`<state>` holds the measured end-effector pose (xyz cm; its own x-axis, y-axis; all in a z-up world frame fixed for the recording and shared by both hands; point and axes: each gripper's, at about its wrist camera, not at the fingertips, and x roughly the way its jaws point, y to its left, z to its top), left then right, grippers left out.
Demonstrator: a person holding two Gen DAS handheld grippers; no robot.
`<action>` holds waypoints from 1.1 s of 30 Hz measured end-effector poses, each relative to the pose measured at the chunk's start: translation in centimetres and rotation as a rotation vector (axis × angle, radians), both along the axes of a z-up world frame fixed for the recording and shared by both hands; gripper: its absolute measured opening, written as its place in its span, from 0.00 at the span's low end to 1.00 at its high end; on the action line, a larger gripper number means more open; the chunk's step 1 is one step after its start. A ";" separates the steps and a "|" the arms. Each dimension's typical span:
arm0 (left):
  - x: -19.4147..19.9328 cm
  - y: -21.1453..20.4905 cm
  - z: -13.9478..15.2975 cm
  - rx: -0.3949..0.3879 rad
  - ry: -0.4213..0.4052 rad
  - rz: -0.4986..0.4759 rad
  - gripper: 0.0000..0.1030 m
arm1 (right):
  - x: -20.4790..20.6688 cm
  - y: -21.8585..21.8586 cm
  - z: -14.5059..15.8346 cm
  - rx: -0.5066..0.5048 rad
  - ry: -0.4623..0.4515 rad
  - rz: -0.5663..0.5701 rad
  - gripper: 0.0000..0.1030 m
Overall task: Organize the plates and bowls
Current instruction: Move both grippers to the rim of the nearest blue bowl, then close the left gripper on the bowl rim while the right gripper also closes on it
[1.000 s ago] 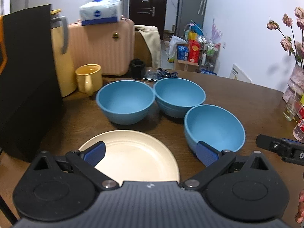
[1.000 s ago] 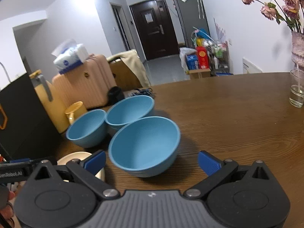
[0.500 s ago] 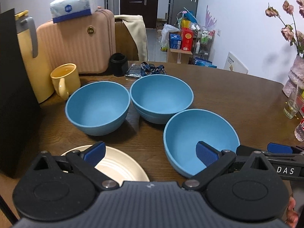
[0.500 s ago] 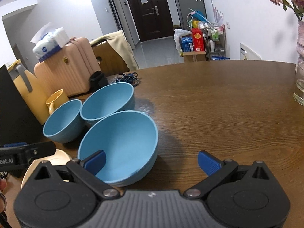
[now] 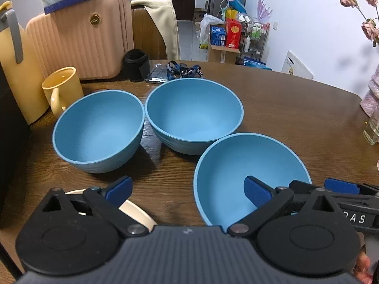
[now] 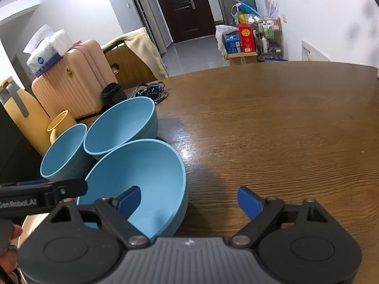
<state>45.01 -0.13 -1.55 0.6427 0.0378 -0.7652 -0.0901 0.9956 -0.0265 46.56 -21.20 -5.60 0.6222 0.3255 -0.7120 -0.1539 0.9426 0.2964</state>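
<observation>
Currently positioned: right gripper [image 6: 188, 201], jaws closing, astride the right wall of the nearest round matte-blue bowl [image 6: 151, 165] — one blue pad inside the bowl, the other outside over the brown wooden table [image 6: 272, 130], neither visibly pressing the wall. Left gripper [image 5: 187, 188]: spread wide, nothing between its pads, right pad above that bowl's interior, left pad above the cream round plate [image 5: 136, 211]. Behind: two further blue bowls [image 5: 99, 127] side by side.
</observation>
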 end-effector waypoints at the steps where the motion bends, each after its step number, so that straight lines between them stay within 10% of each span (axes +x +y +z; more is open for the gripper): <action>1: 0.2 -0.1 -0.1 0.000 0.004 0.001 0.99 | 0.1 0.0 -0.2 0.000 0.005 0.001 0.81; 15: 2.0 -0.5 -2.2 -0.029 0.072 -0.008 0.67 | 1.4 0.4 -2.0 0.052 0.053 0.016 0.57; 28: 2.7 -0.4 -4.0 -0.087 0.152 -0.008 0.16 | 1.4 0.1 -3.1 0.134 0.118 0.009 0.19; 33: 2.0 -0.9 -3.4 -0.084 0.141 -0.015 0.15 | 0.6 0.0 -2.7 0.111 0.118 -0.017 0.16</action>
